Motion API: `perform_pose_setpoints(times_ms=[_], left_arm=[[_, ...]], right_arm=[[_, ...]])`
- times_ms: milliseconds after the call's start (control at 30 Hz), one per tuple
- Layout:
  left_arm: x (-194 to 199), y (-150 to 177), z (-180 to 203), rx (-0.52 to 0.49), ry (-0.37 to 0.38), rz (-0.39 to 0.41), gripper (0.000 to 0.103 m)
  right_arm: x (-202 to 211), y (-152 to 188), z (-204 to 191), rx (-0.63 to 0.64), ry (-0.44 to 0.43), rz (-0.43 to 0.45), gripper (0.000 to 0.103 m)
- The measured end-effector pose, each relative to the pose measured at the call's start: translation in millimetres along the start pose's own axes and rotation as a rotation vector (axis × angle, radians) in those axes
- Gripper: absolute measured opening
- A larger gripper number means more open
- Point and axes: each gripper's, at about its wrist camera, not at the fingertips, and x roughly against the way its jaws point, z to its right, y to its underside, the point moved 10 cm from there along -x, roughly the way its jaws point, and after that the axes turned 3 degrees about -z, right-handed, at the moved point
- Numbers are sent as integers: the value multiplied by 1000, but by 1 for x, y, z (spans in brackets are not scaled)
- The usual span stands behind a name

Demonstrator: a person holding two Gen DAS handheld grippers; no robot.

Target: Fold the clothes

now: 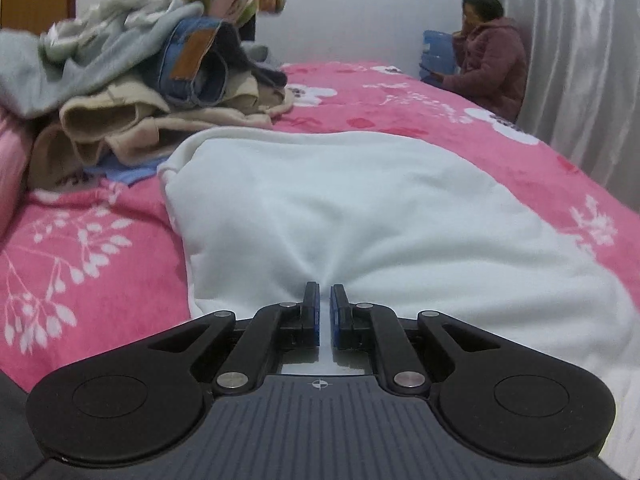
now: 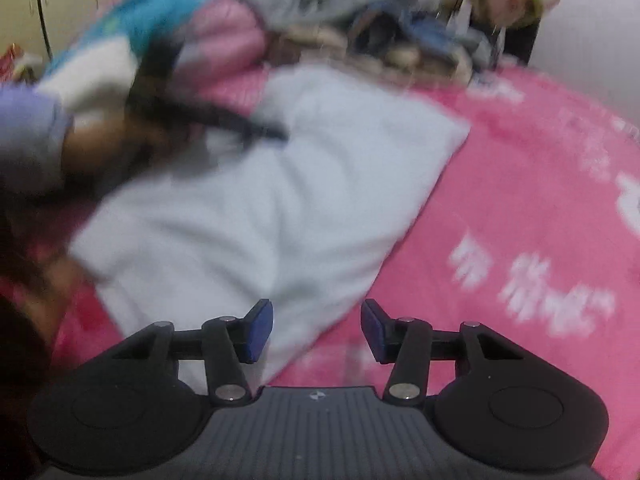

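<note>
A white garment [image 1: 360, 208] lies spread on the pink flowered bedspread [image 1: 80, 248]. My left gripper [image 1: 325, 292] is shut on the white garment, and the cloth puckers toward its blue pads. In the right wrist view, which is blurred, the same white garment [image 2: 280, 184] lies ahead, and my right gripper [image 2: 317, 320] is open and empty above its near corner. The left gripper [image 2: 276, 134] shows there as a dark blur pressing on the garment's far left part.
A pile of unfolded clothes [image 1: 152, 76] with jeans and beige fleece sits at the back left of the bed. A person in a maroon coat [image 1: 492, 64] sits at the far right by a grey curtain [image 1: 580, 60]. Another person [image 2: 504, 4] stands behind the pile.
</note>
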Motion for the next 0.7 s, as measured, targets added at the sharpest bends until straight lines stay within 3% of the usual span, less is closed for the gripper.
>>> perform_pose_setpoints(times_ms=[133,233,267,333,533,700], left_arm=[[1,2,3,-22,-18,21,8],[1,2,2,-18,-15,24,8],[1,2,2,-16,-12,25,8],[1,2,2,-14,-8,27,8],[1,3,2,-10,3,38,8],[1,3,2,-11,0,40,8]], right_arm=[[-24,-46,13,-56,29,108,52],[-77,-42,28,-101,51,8,51],[-87,-37,32,-128,40,12,51],[-79,-24,36,-143,32,53,52],[-49,17,35,-168,14,15,53],[-36,-2,29,-122,51,-38,53]])
